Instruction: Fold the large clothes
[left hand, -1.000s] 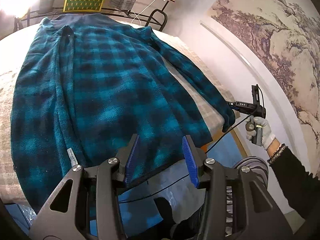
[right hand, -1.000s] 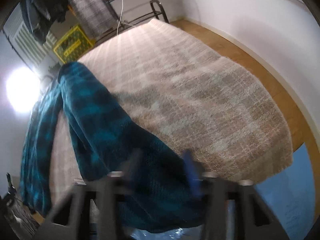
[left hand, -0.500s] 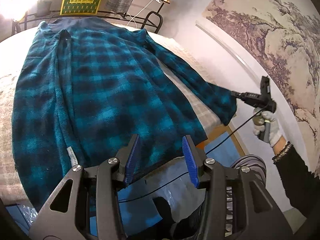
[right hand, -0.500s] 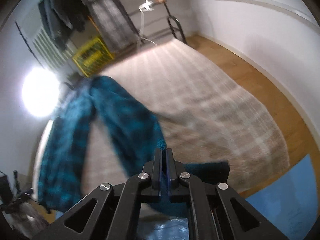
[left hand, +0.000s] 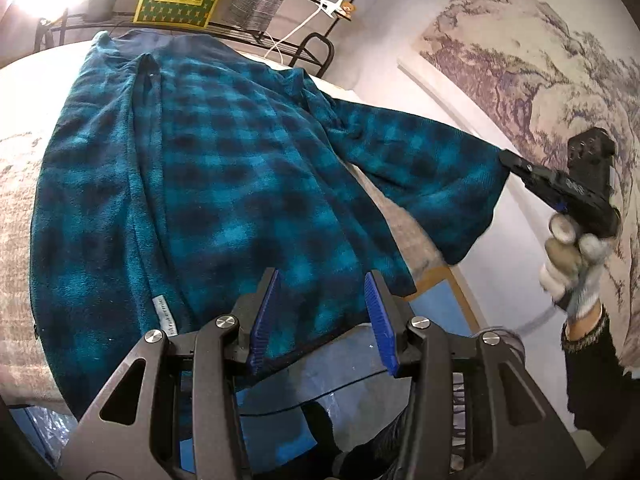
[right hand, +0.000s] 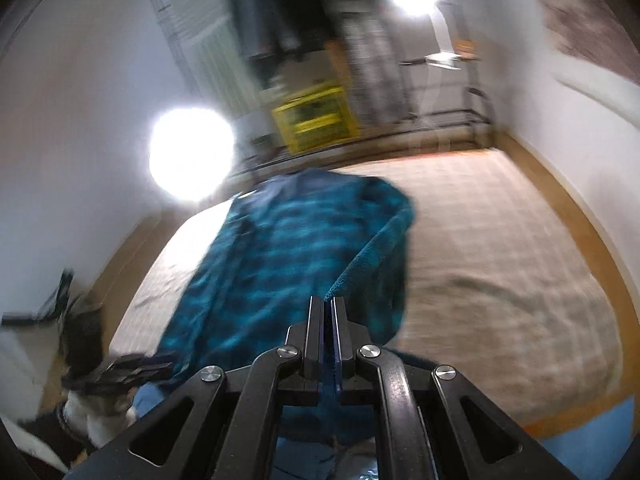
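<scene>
Your right gripper (right hand: pixel 328 308) clamps the robe's (left hand: pixel 208 184) sleeve (left hand: pixel 432 176) lifted off the bed's (right hand: pixel 500 260) edge; your left gripper (left hand: pixel 320 316) hovers wide open.

Motion-blurred yellow crate (right hand: pixel 314 118) and rack (right hand: pixel 440 112) behind.

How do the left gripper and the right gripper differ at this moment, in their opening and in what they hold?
The left gripper is open, its blue pads apart, while the right gripper is shut. The left gripper holds nothing and sits over the hem of the plaid robe; the right gripper clamps the end of the robe's sleeve and holds it lifted off the bed. Both are black, two-fingered and hand-held.
</scene>
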### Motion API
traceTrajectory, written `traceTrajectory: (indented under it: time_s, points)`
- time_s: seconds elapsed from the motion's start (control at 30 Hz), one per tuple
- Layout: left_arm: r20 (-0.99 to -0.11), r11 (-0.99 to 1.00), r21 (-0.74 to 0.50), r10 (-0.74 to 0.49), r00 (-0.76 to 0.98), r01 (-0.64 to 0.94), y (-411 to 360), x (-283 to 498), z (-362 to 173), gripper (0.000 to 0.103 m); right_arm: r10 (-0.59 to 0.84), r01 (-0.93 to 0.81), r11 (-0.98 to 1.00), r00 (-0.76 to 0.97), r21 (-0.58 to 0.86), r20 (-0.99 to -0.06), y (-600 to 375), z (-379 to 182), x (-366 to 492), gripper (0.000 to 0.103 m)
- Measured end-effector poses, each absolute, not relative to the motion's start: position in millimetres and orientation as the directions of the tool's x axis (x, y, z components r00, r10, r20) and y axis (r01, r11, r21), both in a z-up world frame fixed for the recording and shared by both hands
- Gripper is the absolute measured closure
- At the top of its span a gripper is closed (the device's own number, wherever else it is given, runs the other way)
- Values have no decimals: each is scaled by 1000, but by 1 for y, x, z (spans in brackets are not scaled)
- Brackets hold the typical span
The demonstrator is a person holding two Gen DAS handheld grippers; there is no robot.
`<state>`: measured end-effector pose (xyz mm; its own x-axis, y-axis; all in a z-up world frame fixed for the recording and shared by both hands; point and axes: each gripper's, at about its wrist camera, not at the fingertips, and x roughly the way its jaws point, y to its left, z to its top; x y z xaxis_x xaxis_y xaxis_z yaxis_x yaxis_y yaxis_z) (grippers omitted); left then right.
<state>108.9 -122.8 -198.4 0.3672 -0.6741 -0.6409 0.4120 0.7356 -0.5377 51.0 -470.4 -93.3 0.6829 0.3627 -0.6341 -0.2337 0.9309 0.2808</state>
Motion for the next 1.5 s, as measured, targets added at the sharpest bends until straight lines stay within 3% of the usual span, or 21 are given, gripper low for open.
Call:
traceTrajectory:
  time_s: [0.3, 0.63, 0.67, 0.73, 0.77, 0.83, 1.0, 1.07, 1.17, 1.33, 1.5]
  points:
    - [-627, 729, -598, -684, 372, 333, -99, 118, -212, 59, 442, -462, 858, 442, 225, -780, -350, -167, 70, 102]
    - [-648, 743, -606, -668, 366, 283, -97, 139, -228, 59, 379, -643, 749, 220, 159, -899, -306, -234, 57, 102]
    - [-650, 744, -607, -667, 364, 280, -98, 143, -229, 59, 388, -652, 738, 199, 174, -900, -306, -237, 55, 101]
    - [-654, 747, -605, -664, 362, 276, -100, 151, -227, 59, 399, -662, 723, 169, 196, -901, -307, -238, 51, 89]
    - [-657, 748, -604, -663, 359, 275, -102, 155, -226, 59, 408, -665, 718, 164, 204, -898, -309, -235, 49, 75]
    - [-660, 748, -605, -663, 353, 274, -106, 168, -221, 59, 462, -665, 706, 170, 244, -871, -318, -224, 49, 66]
    - [-662, 747, -584, -665, 346, 318, -136, 216, -194, 59, 605, -654, 678, 239, 335, -760, -353, -179, 54, 65]
    - [-667, 748, -571, -663, 340, 338, -155, 239, -184, 58, 639, -628, 688, 285, 364, -715, -372, -165, 63, 60]
    - [-677, 744, -552, -663, 319, 376, -193, 271, -172, 44, 660, -574, 713, 356, 403, -661, -408, -151, 81, 59]
    - [-716, 773, -479, -618, 324, 416, -265, 320, -161, 44, 611, -447, 787, 463, 425, -643, -460, -154, 125, 55]
    - [-743, 783, -503, -608, 279, 365, -310, 379, -180, 44, 618, -310, 780, 519, 543, -591, -511, -179, 185, 50]
